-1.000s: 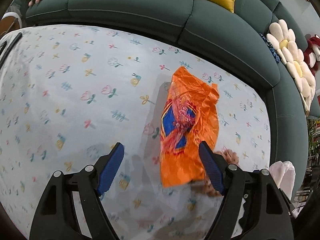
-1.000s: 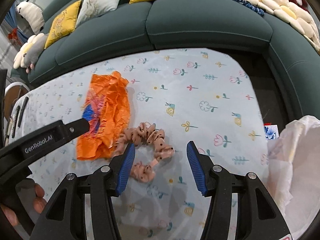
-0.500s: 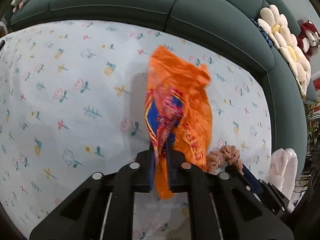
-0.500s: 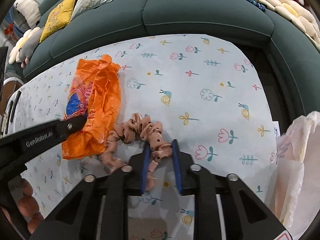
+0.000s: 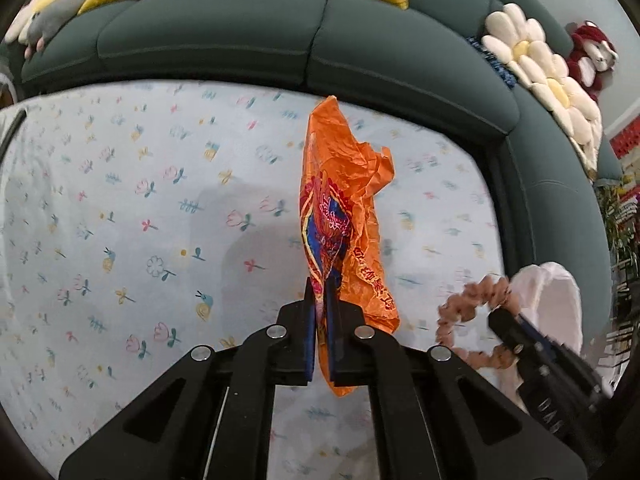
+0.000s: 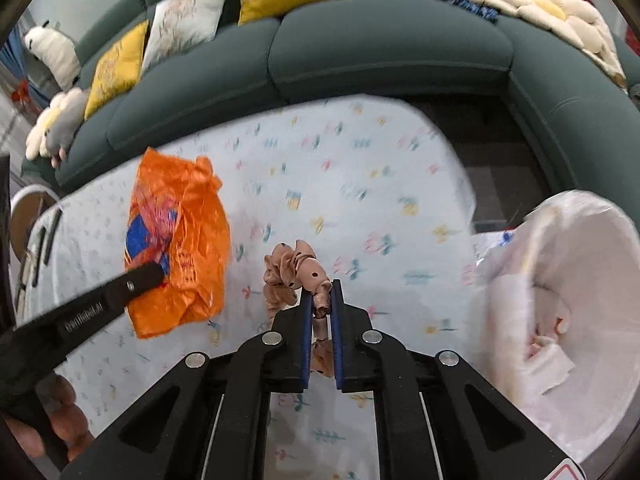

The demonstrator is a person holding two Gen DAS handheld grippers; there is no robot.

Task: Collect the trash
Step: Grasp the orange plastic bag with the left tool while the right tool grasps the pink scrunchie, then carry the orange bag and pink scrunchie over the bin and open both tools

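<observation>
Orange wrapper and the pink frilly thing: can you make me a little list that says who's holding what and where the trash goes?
left gripper: shut on the orange wrapper, lifted off the tablecloth
right gripper: shut on the pink frilly band, jaws just closed
trash spot: white bag, open, at the right of the table
already in bag: some crumpled white bits
behind: green sofa

- Broad bare stretch of the flowered tablecloth (image 5: 120,220) is left open on the left.
- Far and right edges are hemmed by the green sofa (image 5: 400,60).
- Right edge is crowded by the white bag (image 6: 560,280).
</observation>
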